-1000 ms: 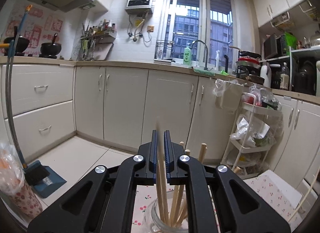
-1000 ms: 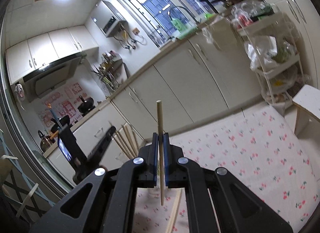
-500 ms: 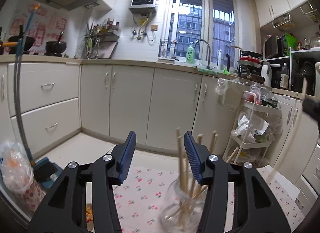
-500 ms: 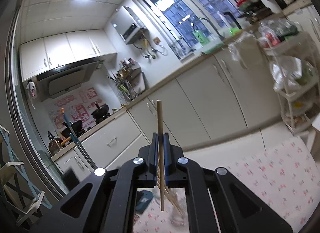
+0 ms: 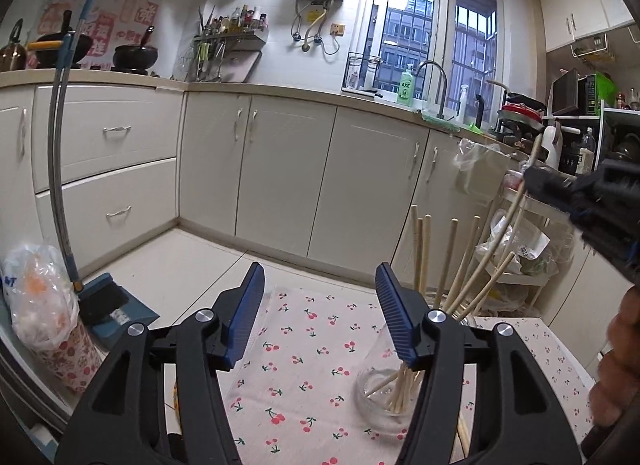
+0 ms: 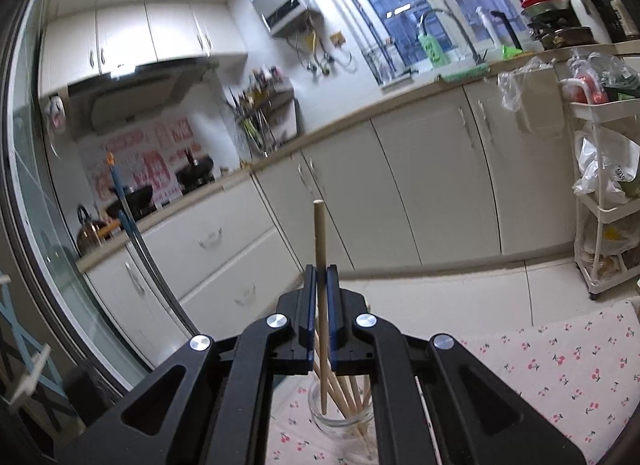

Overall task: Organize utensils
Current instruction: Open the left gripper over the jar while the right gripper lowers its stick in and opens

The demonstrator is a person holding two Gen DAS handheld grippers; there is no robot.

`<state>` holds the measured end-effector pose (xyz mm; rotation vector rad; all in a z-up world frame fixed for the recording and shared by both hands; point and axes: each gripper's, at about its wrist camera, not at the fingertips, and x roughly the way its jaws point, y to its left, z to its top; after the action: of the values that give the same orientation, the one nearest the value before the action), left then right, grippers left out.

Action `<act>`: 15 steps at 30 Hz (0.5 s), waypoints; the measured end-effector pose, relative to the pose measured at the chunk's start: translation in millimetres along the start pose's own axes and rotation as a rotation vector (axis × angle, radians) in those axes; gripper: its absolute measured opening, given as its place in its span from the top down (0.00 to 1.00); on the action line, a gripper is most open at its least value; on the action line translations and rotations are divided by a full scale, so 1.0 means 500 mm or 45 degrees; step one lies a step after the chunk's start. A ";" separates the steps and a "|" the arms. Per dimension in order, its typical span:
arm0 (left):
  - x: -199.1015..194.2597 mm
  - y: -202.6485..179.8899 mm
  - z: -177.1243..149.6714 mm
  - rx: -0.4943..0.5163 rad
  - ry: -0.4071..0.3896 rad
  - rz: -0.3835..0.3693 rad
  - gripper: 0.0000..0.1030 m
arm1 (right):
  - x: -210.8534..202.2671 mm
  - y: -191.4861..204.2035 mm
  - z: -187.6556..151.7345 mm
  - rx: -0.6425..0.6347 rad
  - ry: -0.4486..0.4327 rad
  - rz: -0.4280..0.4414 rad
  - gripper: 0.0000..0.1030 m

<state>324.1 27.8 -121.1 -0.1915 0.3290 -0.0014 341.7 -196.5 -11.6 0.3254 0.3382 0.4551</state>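
A glass jar point(image 5: 386, 395) holding several wooden chopsticks point(image 5: 420, 249) stands on the cherry-print cloth point(image 5: 304, 345). In the left wrist view my left gripper point(image 5: 320, 301) is to the jar's left, its jaws opening with nothing between them. My right gripper point(image 6: 319, 289) is shut on one upright chopstick point(image 6: 319, 233). The stick's lower tip hangs at the mouth of the jar point(image 6: 340, 421). From the left wrist view, the right gripper point(image 5: 580, 197) comes in at the upper right over the jar, with a hand point(image 5: 616, 365) below it.
A loose chopstick point(image 5: 462, 435) lies on the cloth beside the jar. A broom and dustpan point(image 5: 108, 305) and a bag-lined bin point(image 5: 44, 317) stand on the left. A white trolley point(image 6: 600, 201) is on the right, and cabinets point(image 5: 280, 177) run behind.
My left gripper has let go of its chopstick into the jar, opened wide and shifted left. My right gripper has carried its chopstick across until it is over the jar.
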 end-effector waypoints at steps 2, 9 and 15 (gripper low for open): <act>-0.001 -0.003 0.000 0.003 0.001 -0.001 0.45 | 0.012 0.000 -0.009 -0.017 0.031 -0.015 0.94; -0.005 -0.011 0.000 0.011 0.012 -0.005 0.42 | 0.048 0.005 -0.047 -0.070 0.127 -0.052 0.94; -0.004 -0.013 0.001 0.015 0.035 -0.004 0.40 | 0.070 0.004 -0.073 -0.091 0.192 -0.066 0.94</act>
<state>322.7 21.3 -119.1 -0.1807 0.3564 -0.0093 356.7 -169.9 -52.0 0.2129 0.4748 0.4409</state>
